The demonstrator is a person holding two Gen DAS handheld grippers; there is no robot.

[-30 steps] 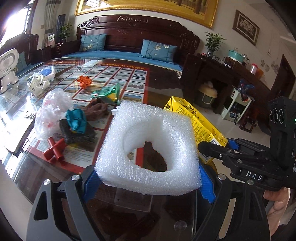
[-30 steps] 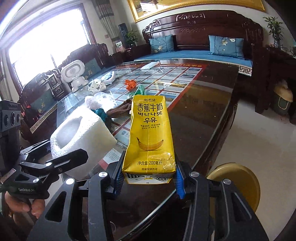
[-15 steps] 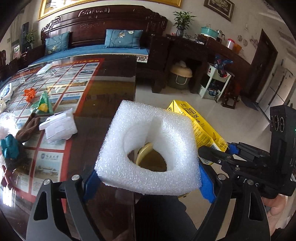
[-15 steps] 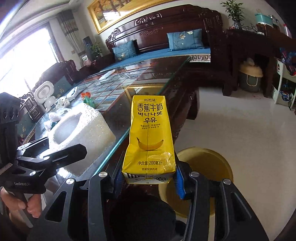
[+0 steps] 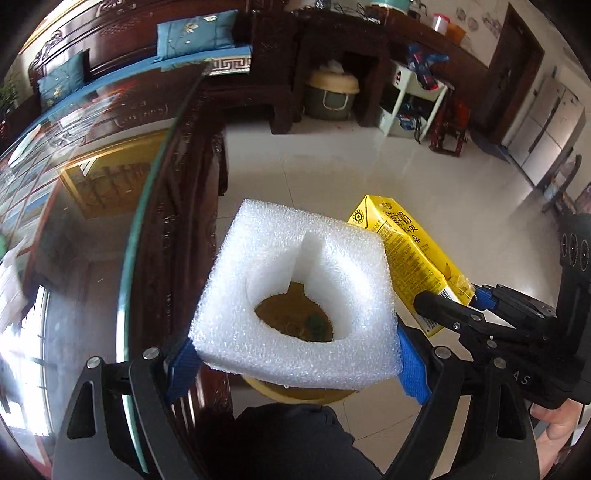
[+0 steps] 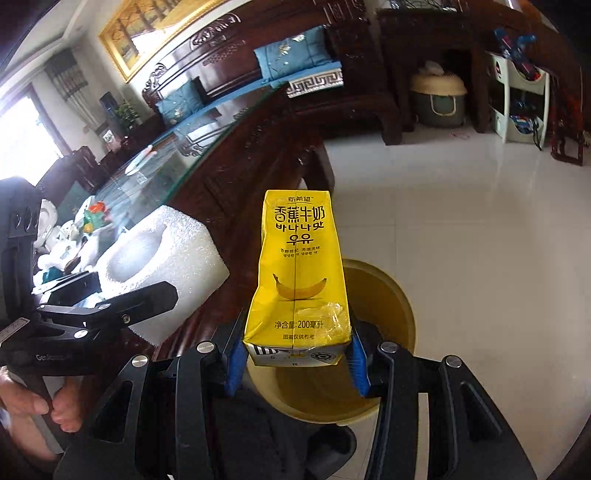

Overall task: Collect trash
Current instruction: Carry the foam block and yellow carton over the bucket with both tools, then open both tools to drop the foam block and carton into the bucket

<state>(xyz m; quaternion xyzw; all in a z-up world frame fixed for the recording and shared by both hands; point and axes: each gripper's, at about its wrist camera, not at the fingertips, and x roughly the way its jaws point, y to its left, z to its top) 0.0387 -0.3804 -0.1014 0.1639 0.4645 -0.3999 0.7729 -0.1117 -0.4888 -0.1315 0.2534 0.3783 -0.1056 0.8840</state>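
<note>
Left fingers clamp foam block, right fingers clamp milk carton, bin (clearest in right view)

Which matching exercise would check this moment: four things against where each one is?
Things:
1. white foam block
2. yellow milk carton
3. yellow bin
4. blue cushions

Places:
A. on the floor beside the table
B. on the dark wooden sofa
C. clamped in the left gripper
D. clamped in the right gripper

Pairs: 1-C, 2-D, 3-A, 4-B
</note>
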